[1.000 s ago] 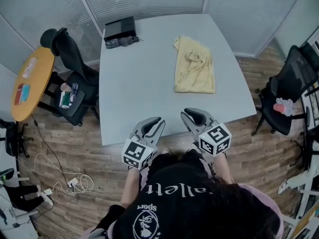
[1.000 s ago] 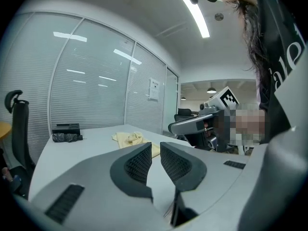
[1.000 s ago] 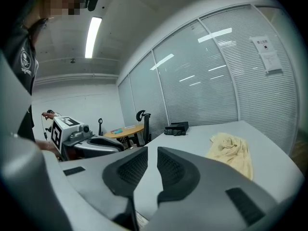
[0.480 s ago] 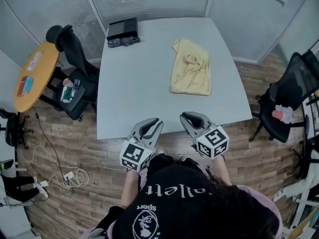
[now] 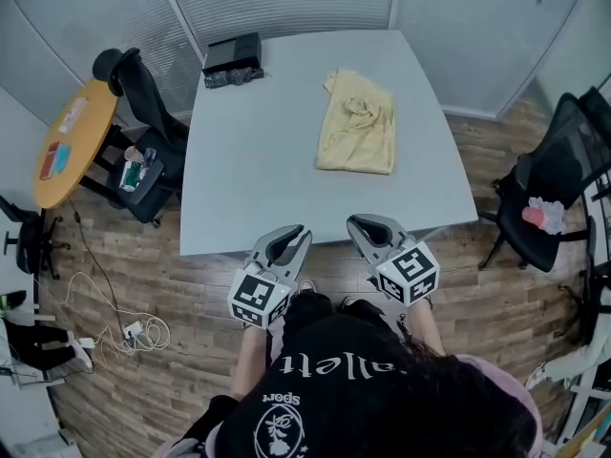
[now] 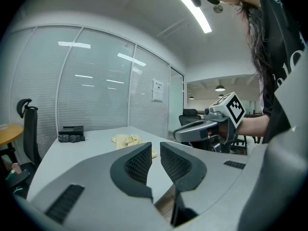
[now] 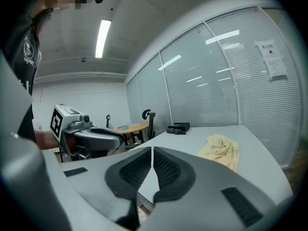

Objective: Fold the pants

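Observation:
The pale yellow pants (image 5: 355, 124) lie loosely bunched on the far right part of the grey table (image 5: 258, 160); they also show as pants (image 6: 126, 139) and pants (image 7: 220, 148) in the gripper views. Both grippers hover side by side at the table's near edge, well short of the cloth. My left gripper (image 5: 298, 233) (image 6: 156, 146) is open by a narrow gap with nothing in it. My right gripper (image 5: 355, 223) (image 7: 152, 150) is shut and empty, its jaws together.
A black box (image 5: 232, 53) sits on the table's far left corner. Black office chairs stand at the left (image 5: 134, 93) and right (image 5: 558, 184). A round orange table (image 5: 72, 141) is at the far left, and cables (image 5: 134, 337) lie on the wooden floor.
Both grippers have drawn back a little, from over the table's near edge to just at it. The pants have not moved on the table.

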The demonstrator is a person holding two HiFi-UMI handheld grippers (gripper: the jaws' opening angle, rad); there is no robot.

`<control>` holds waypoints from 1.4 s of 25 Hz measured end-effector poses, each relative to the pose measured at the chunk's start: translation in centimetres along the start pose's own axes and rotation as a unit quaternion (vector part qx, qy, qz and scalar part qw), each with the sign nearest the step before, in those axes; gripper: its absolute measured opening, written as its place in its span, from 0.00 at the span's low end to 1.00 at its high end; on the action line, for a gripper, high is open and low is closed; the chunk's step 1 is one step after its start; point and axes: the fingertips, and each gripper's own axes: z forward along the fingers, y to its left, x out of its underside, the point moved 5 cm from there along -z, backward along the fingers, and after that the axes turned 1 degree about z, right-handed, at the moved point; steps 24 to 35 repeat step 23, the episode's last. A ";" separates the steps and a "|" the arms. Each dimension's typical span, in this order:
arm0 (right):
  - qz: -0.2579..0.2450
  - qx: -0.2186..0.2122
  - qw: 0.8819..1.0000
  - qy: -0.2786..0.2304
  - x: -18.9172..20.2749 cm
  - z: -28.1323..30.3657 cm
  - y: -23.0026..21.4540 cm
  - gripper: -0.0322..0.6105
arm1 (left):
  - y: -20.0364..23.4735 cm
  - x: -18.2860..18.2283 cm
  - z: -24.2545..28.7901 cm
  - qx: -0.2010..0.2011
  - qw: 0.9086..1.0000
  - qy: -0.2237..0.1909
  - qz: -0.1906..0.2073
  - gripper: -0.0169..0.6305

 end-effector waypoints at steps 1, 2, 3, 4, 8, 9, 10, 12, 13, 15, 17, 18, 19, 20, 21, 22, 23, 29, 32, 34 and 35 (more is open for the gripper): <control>-0.001 -0.001 1.000 -0.001 0.2 -0.3 0.0 0.10 | -0.4 0.1 0.0 -0.001 1.000 0.000 0.000 0.14; -0.001 -0.003 1.000 -0.001 0.3 -0.6 0.0 0.10 | -0.7 0.2 0.0 -0.002 1.000 0.000 -0.001 0.14; -0.002 -0.005 1.000 -0.001 0.5 -0.8 0.1 0.10 | -1.1 0.2 -0.1 -0.003 1.000 0.000 -0.002 0.14; -0.003 -0.007 1.000 -0.001 0.6 -1.1 0.1 0.10 | -1.4 0.3 -0.1 -0.004 1.000 0.000 -0.004 0.14; -0.005 -0.012 1.000 -0.002 0.9 -1.8 0.1 0.10 | -2.4 0.2 -0.3 -0.008 1.000 -0.003 -0.008 0.14; -0.005 -0.013 1.000 -0.003 1.0 -2.0 0.1 0.10 | -2.6 0.1 -0.3 -0.009 1.000 -0.003 -0.007 0.14; -0.005 -0.014 1.000 -0.004 1.0 -2.1 0.1 0.10 | -2.9 0.1 -0.3 -0.010 1.000 -0.003 -0.005 0.14; -0.004 -0.016 1.000 -0.006 1.1 -2.5 0.0 0.10 | -3.3 0.1 -0.4 -0.012 1.000 -0.002 -0.002 0.14; -0.004 -0.017 1.000 -0.007 1.2 -2.6 -0.1 0.10 | -3.6 0.0 -0.5 -0.013 1.000 -0.002 -0.001 0.14; -0.003 -0.019 1.000 -0.007 1.4 -2.9 -0.3 0.10 | -3.9 -0.1 -0.5 -0.015 1.000 -0.003 0.001 0.14; -0.004 -0.021 1.000 -0.006 1.5 -3.0 -0.4 0.10 | -4.1 -0.1 -0.6 -0.019 1.000 -0.004 0.001 0.14; -0.004 -0.022 1.000 -0.006 1.6 -3.1 -0.5 0.10 | -4.2 -0.1 -0.6 -0.021 1.000 -0.003 0.001 0.14; -0.004 -0.023 1.000 -0.007 1.7 -3.3 -0.5 0.10 | -4.3 -0.1 -0.6 -0.023 1.000 -0.003 0.001 0.14; -0.005 -0.024 1.000 -0.007 1.7 -3.4 -0.6 0.10 | -4.5 -0.1 -0.5 -0.024 1.000 -0.002 0.001 0.14; -0.005 -0.025 1.000 -0.007 1.8 -3.6 -0.7 0.10 | -4.7 -0.1 -0.5 -0.025 1.000 -0.002 0.001 0.14; -0.006 -0.025 1.000 -0.008 1.9 -3.8 -0.8 0.10 | -4.9 0.0 -0.4 -0.025 1.000 -0.001 0.002 0.14; -0.006 -0.026 1.000 -0.008 2.0 -4.0 -0.8 0.10 | -5.1 0.0 -0.4 -0.026 1.000 -0.001 0.002 0.14; -0.006 -0.026 1.000 -0.008 2.0 -4.0 -0.8 0.10 | -5.1 0.0 -0.4 -0.026 1.000 -0.001 0.002 0.14; -0.006 -0.026 1.000 -0.008 2.0 -4.0 -0.8 0.10 | -5.1 0.0 -0.4 -0.026 1.000 -0.001 0.002 0.14; -0.006 -0.026 1.000 -0.008 2.0 -4.0 -0.8 0.10 | -5.1 0.0 -0.4 -0.026 1.000 -0.001 0.002 0.14; -0.006 -0.026 1.000 -0.008 2.0 -4.0 -0.8 0.10 | -5.1 0.0 -0.4 -0.026 1.000 -0.001 0.002 0.14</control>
